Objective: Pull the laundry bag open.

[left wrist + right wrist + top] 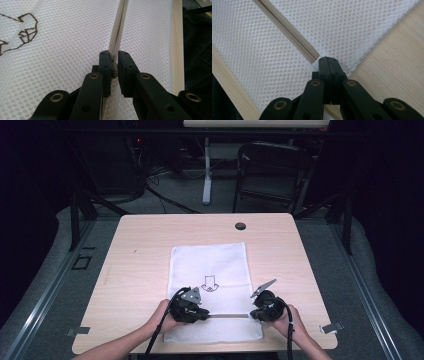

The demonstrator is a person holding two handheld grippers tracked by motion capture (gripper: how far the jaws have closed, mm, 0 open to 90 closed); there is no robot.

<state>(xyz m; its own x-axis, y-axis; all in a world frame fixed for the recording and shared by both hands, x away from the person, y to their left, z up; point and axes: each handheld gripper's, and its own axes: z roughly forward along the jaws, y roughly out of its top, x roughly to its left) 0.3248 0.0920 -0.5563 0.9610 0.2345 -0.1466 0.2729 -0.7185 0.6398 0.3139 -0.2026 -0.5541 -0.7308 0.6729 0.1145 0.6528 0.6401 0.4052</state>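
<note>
The table (pixel 140 250) is a pale wood top. On it lies the white mesh bag (pixel 210 265), flat, set a little right of centre, its near edge close to the table's near edge. A small dark printed mark (pixel 210 284) sits on its middle.

I judge the bag light, limp and thin: it will sag and bunch under any lift, and the open weave could snag. The mesh itself gives poor purchase.

The zipper (pixel 228 315) runs left to right across the near part of the bag. It is the one firm line in the piece, and its tape is where I would take hold.

My left gripper (pixel 113 65) is at the zipper's left part. Its jaws are almost together, clamped on what I take to be the slider or pull and the tape bunched beyond it.

My right gripper (pixel 328 65) is at the zipper's right end, by the bag's right edge. Its jaws are fully together, pinching the white fabric tab there, which anchors the bag against a pull along the zipper.
</note>
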